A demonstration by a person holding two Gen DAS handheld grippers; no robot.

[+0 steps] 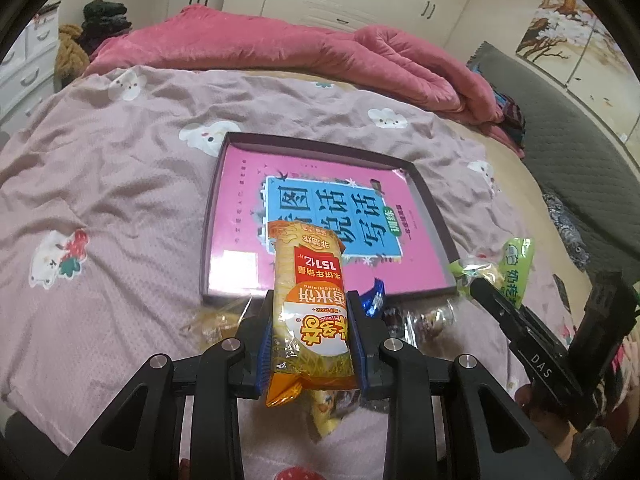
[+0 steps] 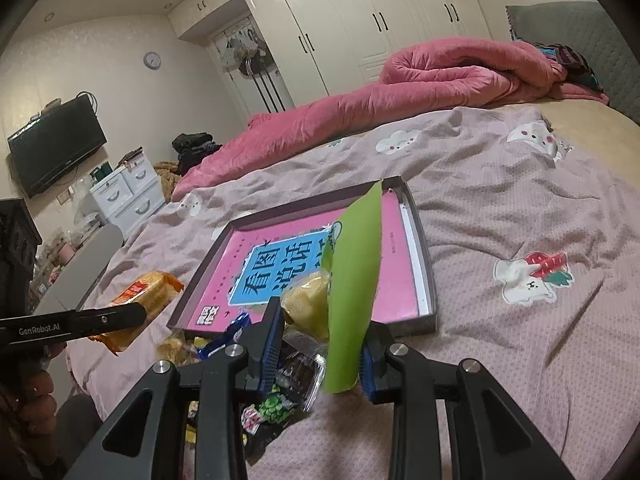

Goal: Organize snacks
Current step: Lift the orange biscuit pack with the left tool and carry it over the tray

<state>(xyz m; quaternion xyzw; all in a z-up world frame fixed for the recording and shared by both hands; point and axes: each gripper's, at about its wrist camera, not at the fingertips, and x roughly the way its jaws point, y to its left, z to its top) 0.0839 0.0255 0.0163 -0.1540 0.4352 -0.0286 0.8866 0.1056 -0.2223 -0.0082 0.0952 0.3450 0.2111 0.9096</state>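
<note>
The left claw [image 1: 311, 332] clamps an orange-and-yellow plastic pack of rice crackers [image 1: 310, 304], held lengthwise between its blue pads at the near edge of the shallow dark cardboard tray [image 1: 430, 196]. The right claw [image 2: 318, 354] pinches a green plastic snack bag with yellow pieces inside [image 2: 352, 280], at the tray's near edge too. A heap of small wrapped snacks [image 2: 280, 384] lies on the mauve cartoon-print bedspread [image 2: 520, 360] just before the tray (wrappers blue, yellow, green). Inside the tray lies a pink book with a blue title panel [image 1: 320, 196]. Beyond the tray sits a rumpled pink quilt [image 1: 280, 52].
</note>
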